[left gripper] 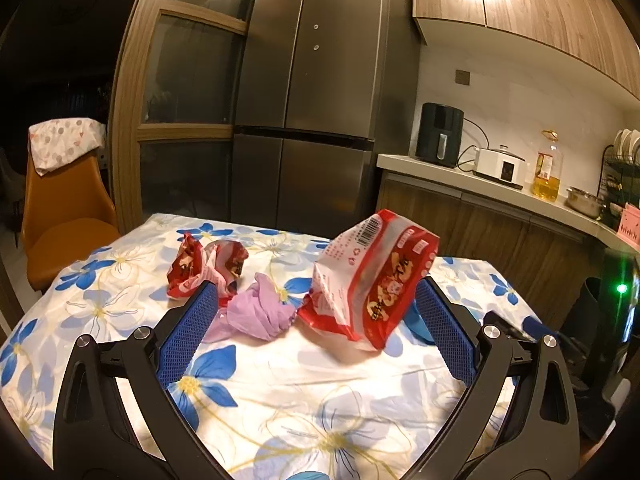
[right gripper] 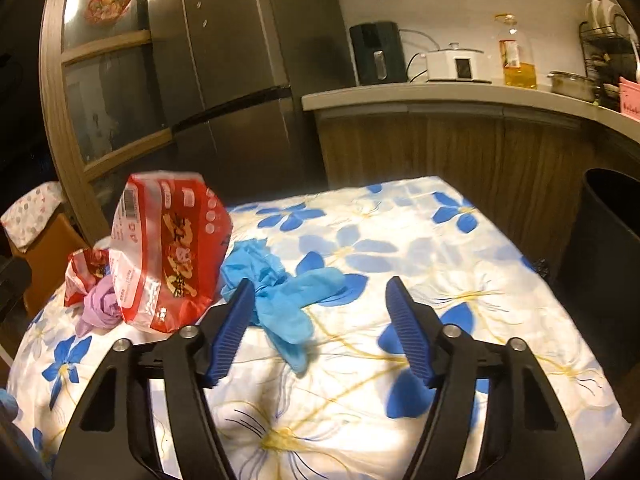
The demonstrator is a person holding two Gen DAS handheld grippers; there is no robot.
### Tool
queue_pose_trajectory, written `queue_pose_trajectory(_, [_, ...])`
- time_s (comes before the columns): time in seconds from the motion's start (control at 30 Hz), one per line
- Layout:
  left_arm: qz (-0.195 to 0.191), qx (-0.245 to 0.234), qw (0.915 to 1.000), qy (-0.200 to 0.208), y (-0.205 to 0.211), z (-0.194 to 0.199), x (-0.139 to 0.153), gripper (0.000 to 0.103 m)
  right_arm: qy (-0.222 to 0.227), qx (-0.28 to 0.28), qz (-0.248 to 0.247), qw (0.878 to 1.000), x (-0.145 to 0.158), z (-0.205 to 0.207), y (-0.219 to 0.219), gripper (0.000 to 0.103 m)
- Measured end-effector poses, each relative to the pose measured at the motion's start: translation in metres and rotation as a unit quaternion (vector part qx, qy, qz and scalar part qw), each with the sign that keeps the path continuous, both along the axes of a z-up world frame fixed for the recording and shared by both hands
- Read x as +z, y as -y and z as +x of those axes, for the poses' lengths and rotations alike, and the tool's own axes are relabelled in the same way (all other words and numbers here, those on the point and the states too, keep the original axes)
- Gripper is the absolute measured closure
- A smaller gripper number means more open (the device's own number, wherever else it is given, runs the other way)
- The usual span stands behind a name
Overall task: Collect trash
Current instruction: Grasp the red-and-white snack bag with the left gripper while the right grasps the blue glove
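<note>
Approaching the blue glove (right gripper: 280, 300) with the right gripper (right gripper: 320, 292) half-wide and empty risks snagging the tablecloth (right gripper: 460, 260); left gripper (left gripper: 316, 292) wide, empty.

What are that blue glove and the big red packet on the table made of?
The blue glove looks like thin, matte disposable rubber, perhaps nitrile: it lies limp and wrinkled. The red packet looks like glossy printed plastic film: it shines, has clear patches and creases sharply, and carries a barcode.
</note>
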State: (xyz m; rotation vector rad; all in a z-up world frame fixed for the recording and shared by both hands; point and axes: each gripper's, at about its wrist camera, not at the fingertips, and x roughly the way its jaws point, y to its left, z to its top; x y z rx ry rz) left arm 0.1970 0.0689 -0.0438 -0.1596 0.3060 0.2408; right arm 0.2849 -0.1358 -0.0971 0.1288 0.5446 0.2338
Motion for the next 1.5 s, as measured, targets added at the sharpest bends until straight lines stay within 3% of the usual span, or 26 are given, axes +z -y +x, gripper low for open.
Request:
queue_pose_trajectory(0.2, [0.003, -0.004, 1.0, 0.004, -0.003, 0.017, 0.002, 0.006, -0.032, 0.024, -0.018, 0.999, -0.012, 0.012, -0.016, 0.061])
queue_pose_trajectory(0.37, [0.003, -0.013, 0.9999, 0.003, -0.002, 0.029, 0.002, 0.006, -0.055, 0.038, -0.013, 0.998, -0.02, 0.019, -0.018, 0.091])
queue_pose_trajectory(0.47, [0.005, -0.019, 0.9998, -0.002, -0.001, 0.035, 0.001, 0.006, -0.056, 0.042, -0.006, 0.998, -0.019, 0.02, -0.017, 0.101])
queue_pose_trajectory(0.83, [0.011, -0.054, 0.9985, 0.004, -0.004, 0.064, 0.002, 0.006, 0.007, 0.013, 0.02, 1.0, 0.012, -0.012, 0.014, 0.102])
queue_pose_trajectory(1.07, [0.018, -0.086, 0.996, -0.016, -0.005, 0.094, -0.004, 0.014, 0.032, 0.015, 0.016, 0.999, 0.027, -0.024, 0.022, 0.102])
queue_pose_trajectory(1.17, [0.006, -0.101, 0.9945, -0.028, -0.008, 0.099, -0.011, 0.019, 0.037, 0.015, 0.015, 0.999, 0.031, -0.027, 0.023, 0.102])
queue_pose_trajectory(1.5, [-0.015, -0.139, 0.9884, -0.059, -0.009, 0.106, -0.025, 0.055, 0.042, 0.01, 0.016, 0.999, 0.035, -0.03, 0.028, 0.102])
